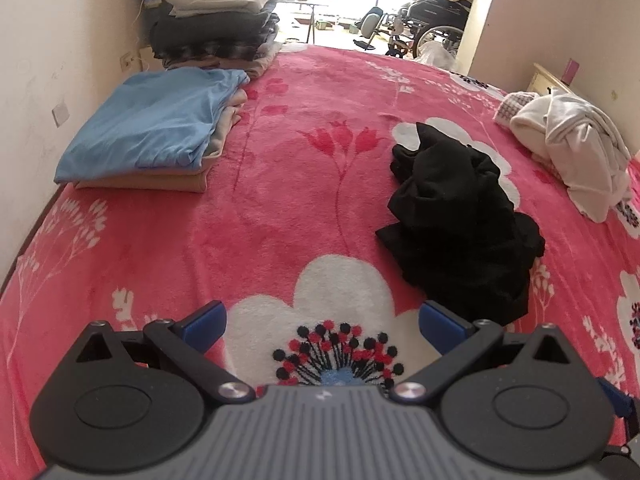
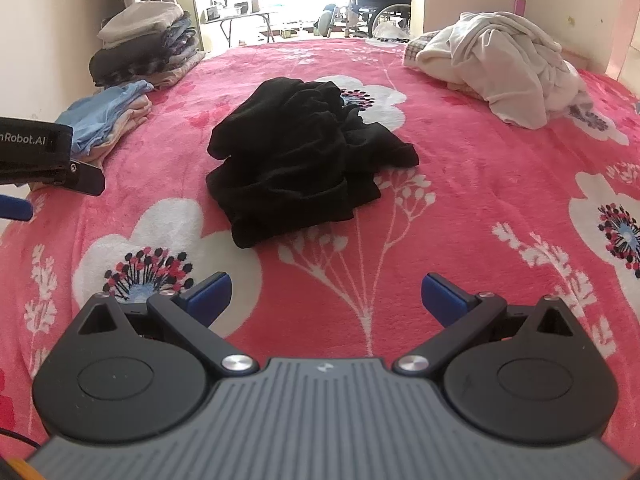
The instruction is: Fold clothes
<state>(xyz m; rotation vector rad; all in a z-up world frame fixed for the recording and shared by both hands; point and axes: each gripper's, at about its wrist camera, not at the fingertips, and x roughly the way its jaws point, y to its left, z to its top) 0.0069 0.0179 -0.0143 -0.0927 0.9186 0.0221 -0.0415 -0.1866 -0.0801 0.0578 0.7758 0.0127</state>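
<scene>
Both tongs hover low over the pink floral blanket [image 2: 460, 168] with jaws spread wide and nothing between them: left gripper [image 1: 322, 326], right gripper [image 2: 324, 296]. Beyond them the crumpled black garment [image 2: 296, 160] lies unfolded mid-blanket. Left of the garment sits a folded blue stack [image 1: 152, 128]; right of it, a heap of white clothes [image 2: 504, 68]. Farther left, a taller folded pile [image 1: 220, 24].
</scene>
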